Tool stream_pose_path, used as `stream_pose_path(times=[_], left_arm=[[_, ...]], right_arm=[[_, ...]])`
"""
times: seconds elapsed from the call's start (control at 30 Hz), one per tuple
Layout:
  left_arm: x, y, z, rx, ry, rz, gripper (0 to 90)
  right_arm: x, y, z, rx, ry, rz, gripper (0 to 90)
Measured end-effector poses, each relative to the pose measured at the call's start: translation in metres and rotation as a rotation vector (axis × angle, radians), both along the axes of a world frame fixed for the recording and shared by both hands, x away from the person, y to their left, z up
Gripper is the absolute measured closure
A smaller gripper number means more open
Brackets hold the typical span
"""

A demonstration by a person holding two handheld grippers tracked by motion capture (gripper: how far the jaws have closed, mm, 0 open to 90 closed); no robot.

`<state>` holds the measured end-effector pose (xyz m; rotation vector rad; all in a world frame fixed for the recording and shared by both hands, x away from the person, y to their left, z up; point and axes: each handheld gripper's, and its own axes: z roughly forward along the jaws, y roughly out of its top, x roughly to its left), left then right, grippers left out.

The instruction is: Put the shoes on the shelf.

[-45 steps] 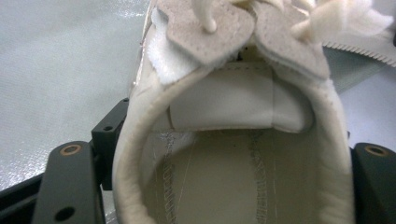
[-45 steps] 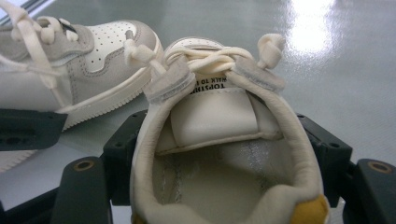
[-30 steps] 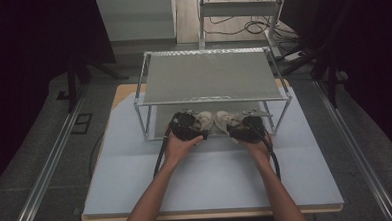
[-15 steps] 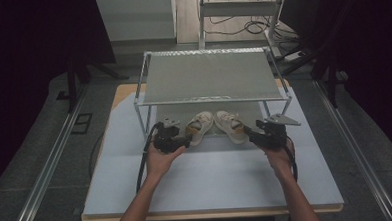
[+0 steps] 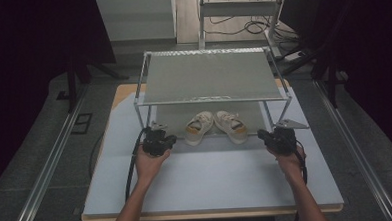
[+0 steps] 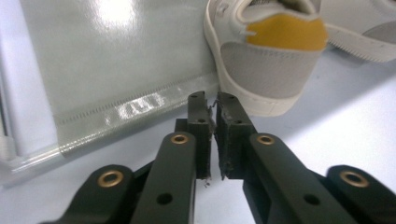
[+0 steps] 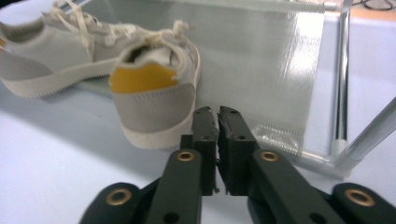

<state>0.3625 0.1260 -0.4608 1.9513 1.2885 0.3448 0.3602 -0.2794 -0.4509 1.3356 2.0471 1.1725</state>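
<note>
Table (image 5: 212, 180) bears shoes (image 5: 216, 127) (claws closed, empty).

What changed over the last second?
Both hands let go of the shoes and drew apart and back toward the person: left tongs went left, right tongs right, jaws just closing empty. Left shoe and right shoe stay on the rack's lower shelf.
</note>
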Motion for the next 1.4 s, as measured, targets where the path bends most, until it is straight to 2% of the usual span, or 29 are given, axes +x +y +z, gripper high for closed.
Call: stream_pose_path(times=[0.07, 0.1, 0.23, 0.33, 0.43, 0.6, 0.67, 0.73, 0.83, 1.0, 1.4], left_arm=[[0.002, -0.004, -0.003, 0.041, 0.004, -0.006, 87.5], [0.003, -0.006, -0.004, 0.042, 0.008, -0.008, 89.0], [0.008, -0.01, -0.008, 0.027, 0.033, -0.021, 89.6], [0.01, -0.013, -0.011, -0.001, 0.053, -0.03, 89.6], [0.012, -0.018, -0.012, 0.027, 0.051, -0.03, 89.5], [0.014, -0.027, -0.013, 0.027, 0.059, -0.049, 89.4], [0.014, -0.028, -0.012, 0.04, 0.062, -0.051, 89.4], [0.014, -0.028, -0.012, 0.036, 0.065, -0.052, 88.8], [0.014, -0.029, -0.011, 0.037, 0.066, -0.055, 88.9], [0.014, -0.034, -0.012, 0.016, 0.075, -0.068, 88.5], [0.017, -0.06, -0.012, 0.008, 0.089, -0.122, 87.8]], right_arm=[[0.002, 0.0, -0.004, -0.003, 0.011, 0.005, 87.7], [0.003, 0.001, -0.007, -0.005, 0.018, 0.002, 89.1], [0.007, 0.005, -0.011, -0.017, 0.029, 0.011, 89.5], [0.009, 0.008, -0.014, -0.017, 0.038, 0.013, 89.5], [0.011, 0.012, -0.017, -0.027, 0.037, 0.004, 89.6], [0.014, 0.019, -0.024, -0.029, 0.046, 0.015, 89.6], [0.014, 0.022, -0.025, -0.027, 0.046, 0.02, 89.6], [0.014, 0.026, -0.026, -0.027, 0.05, 0.036, 89.6], [0.014, 0.029, -0.026, -0.032, 0.049, 0.032, 89.6], [0.013, 0.032, -0.026, -0.022, 0.05, 0.046, 89.7], [0.01, 0.056, -0.027, -0.002, 0.054, 0.112, 89.6]])
